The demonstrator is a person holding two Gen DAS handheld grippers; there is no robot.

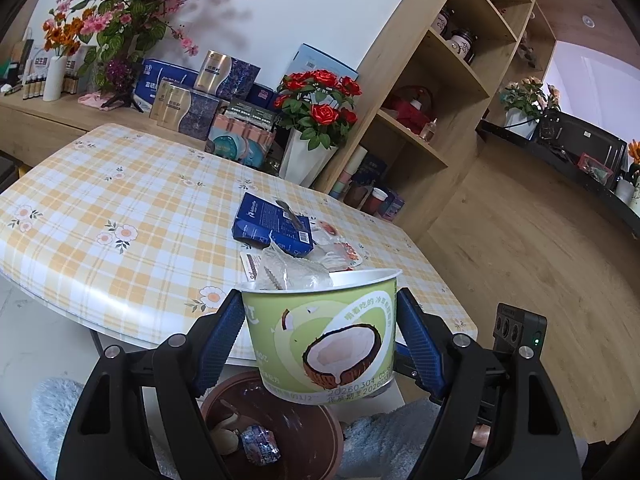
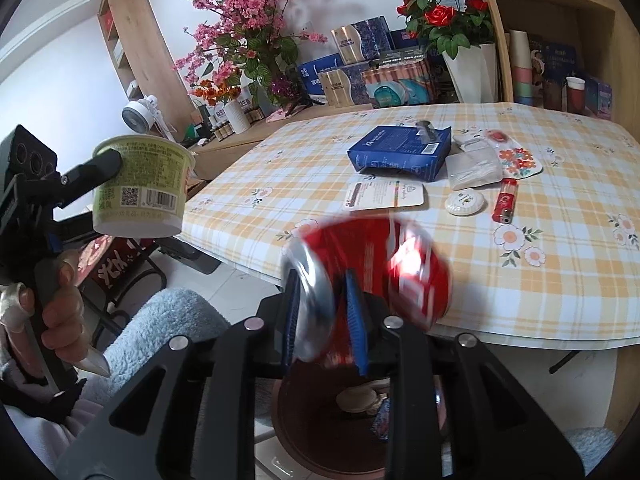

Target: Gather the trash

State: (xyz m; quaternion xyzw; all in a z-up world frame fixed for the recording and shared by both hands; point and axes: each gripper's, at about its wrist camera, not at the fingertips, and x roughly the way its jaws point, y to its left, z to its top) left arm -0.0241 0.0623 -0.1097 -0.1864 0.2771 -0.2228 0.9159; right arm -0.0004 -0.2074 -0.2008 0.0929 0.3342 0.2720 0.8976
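Crushed red can [image 2: 360, 276], blurred, sits between right gripper [image 2: 324, 320] pads [image 2: 356, 320], directly above brown bin [image 2: 304, 432]; whether pads press it cannot be told. Left gripper [image 1: 320, 336] clamps green cup [image 1: 324, 332] stuffed with clear wrapper [image 1: 292, 272], also above bin [image 1: 304, 424]. Beyond bin, on checked table [image 2: 540, 304]: blue box [image 2: 400, 152], card [image 2: 384, 196], red lighter [image 2: 506, 200], white disc [image 2: 465, 203]. Bin holds scraps.
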